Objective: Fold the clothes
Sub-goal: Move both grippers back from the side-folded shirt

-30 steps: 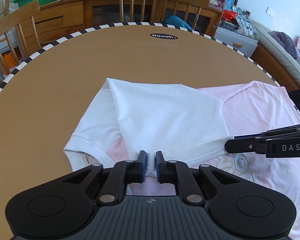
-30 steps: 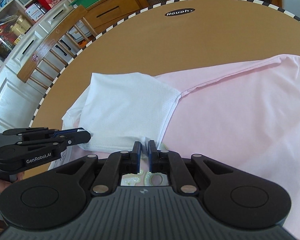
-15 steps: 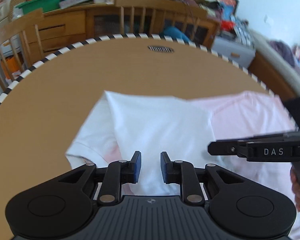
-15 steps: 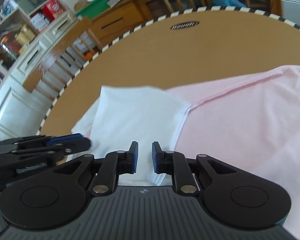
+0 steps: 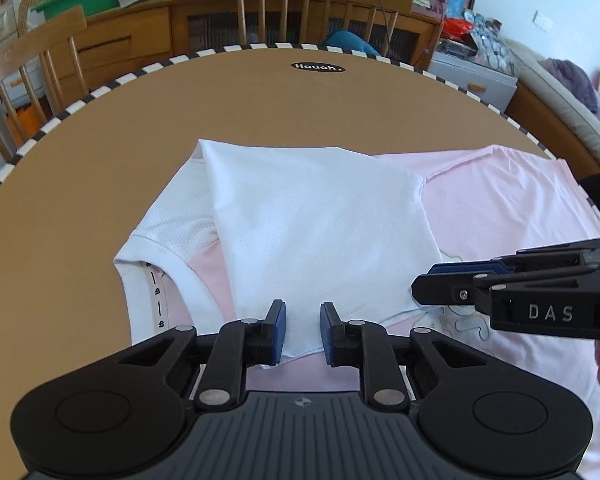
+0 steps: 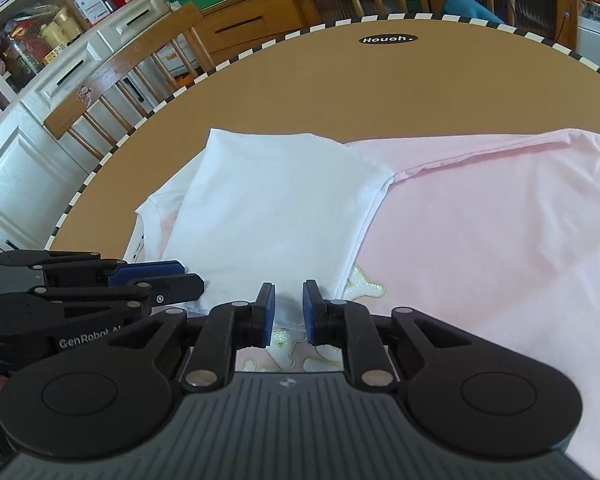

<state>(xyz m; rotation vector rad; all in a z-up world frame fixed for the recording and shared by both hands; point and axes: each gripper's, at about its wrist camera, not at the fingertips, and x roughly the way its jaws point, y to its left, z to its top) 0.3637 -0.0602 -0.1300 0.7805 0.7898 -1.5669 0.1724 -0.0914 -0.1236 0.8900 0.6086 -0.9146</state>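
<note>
A pink T-shirt (image 5: pixel 500 196) with white mesh sleeves lies flat on the round brown table (image 5: pixel 180 120). One white sleeve (image 5: pixel 316 232) is folded over onto the shirt's body. My left gripper (image 5: pixel 302 330) is open just above the sleeve's near hem and holds nothing. My right gripper (image 6: pixel 288 312) is open over the same hem, beside a glittery print (image 6: pixel 364 286). Each gripper shows in the other's view: the right gripper (image 5: pixel 440 280) and the left gripper (image 6: pixel 184 276). The shirt (image 6: pixel 500 240) spreads to the right.
The table has a black-and-white checked rim (image 5: pixel 100 92) and a "Houoh." label (image 5: pixel 318 67). Wooden chairs (image 5: pixel 316 4) and a cluttered sideboard (image 5: pixel 120 40) stand behind it. White cabinets and shelves (image 6: pixel 40 80) are at the left.
Both grippers were shut on the sleeve's hem a second ago. They have opened and let it go, and the sleeve now lies flat on the shirt.
</note>
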